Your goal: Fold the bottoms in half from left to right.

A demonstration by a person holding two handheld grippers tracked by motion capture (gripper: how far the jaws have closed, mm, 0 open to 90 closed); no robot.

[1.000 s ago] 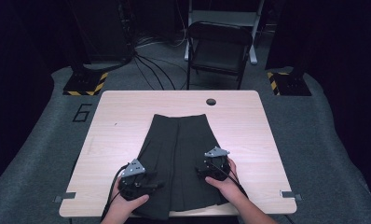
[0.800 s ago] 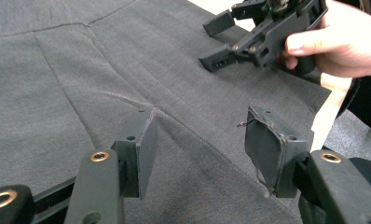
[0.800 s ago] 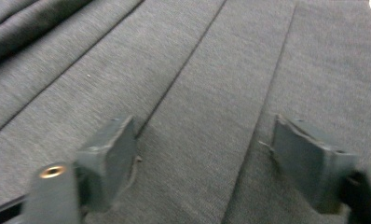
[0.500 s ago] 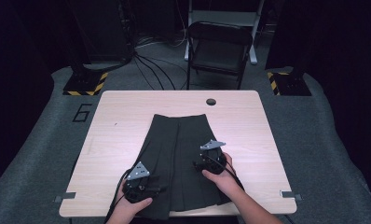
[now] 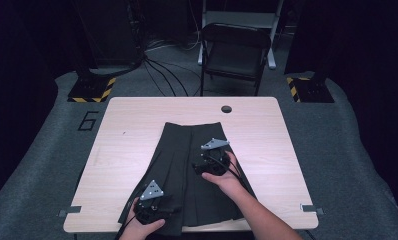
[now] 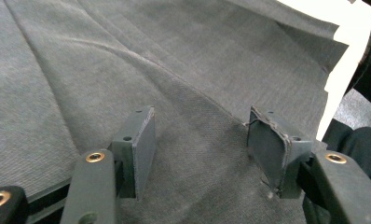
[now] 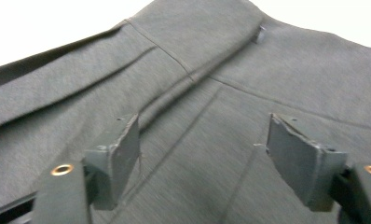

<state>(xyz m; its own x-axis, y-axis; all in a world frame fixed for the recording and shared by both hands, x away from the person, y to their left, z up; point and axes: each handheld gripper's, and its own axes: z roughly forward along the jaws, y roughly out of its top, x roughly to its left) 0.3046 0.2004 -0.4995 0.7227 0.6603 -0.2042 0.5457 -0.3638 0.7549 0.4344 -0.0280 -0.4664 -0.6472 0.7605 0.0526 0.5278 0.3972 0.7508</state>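
Hovering over the dark grey pleated fabric skirt, left gripper and right gripper stood open, the right's jaws just widening; next, probably pinching near hem.

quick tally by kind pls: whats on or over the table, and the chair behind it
skirt: 1
grippers: 2, left and right, both open over the skirt
table: 1
chair: 1
total: 5
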